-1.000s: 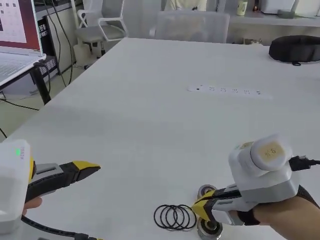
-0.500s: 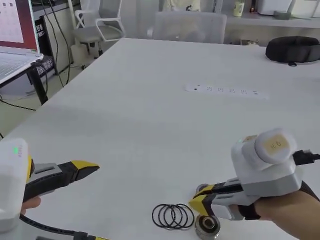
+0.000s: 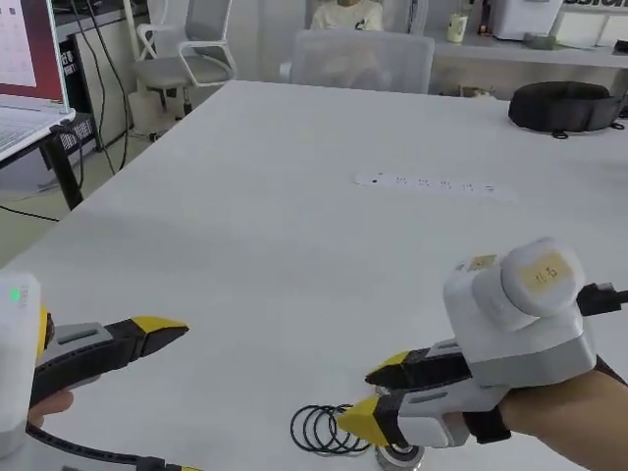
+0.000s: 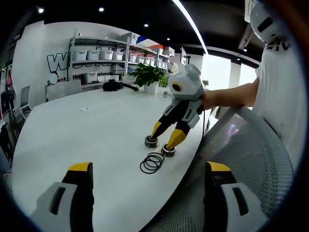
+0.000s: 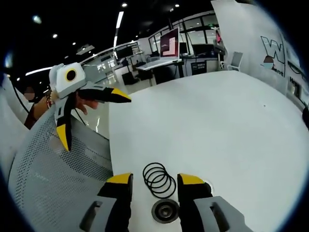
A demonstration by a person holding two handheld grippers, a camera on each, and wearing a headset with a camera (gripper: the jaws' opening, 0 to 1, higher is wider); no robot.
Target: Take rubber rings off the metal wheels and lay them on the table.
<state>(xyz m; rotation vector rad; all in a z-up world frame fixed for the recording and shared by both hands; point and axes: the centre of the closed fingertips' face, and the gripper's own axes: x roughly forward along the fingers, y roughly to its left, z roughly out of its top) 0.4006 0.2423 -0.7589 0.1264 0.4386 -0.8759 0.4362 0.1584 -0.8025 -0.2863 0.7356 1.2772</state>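
Observation:
Several black rubber rings lie overlapping on the white table near its front edge. Beside them stand two metal wheels. One wheel sits under my right gripper, which is open with nothing between its fingers. The other wheel peeks out behind the right finger. My left gripper hovers off the table's front left, open wide and holding nothing.
A white power strip lies mid-table. A black cushion rests at the far right corner. Office chairs stand behind the table, a laptop desk to the left. A mesh chair is close to the front edge.
My right gripper's jaws have spread apart and it has shifted slightly left toward the rings. The head camera tilted up a little. The left gripper has held still.

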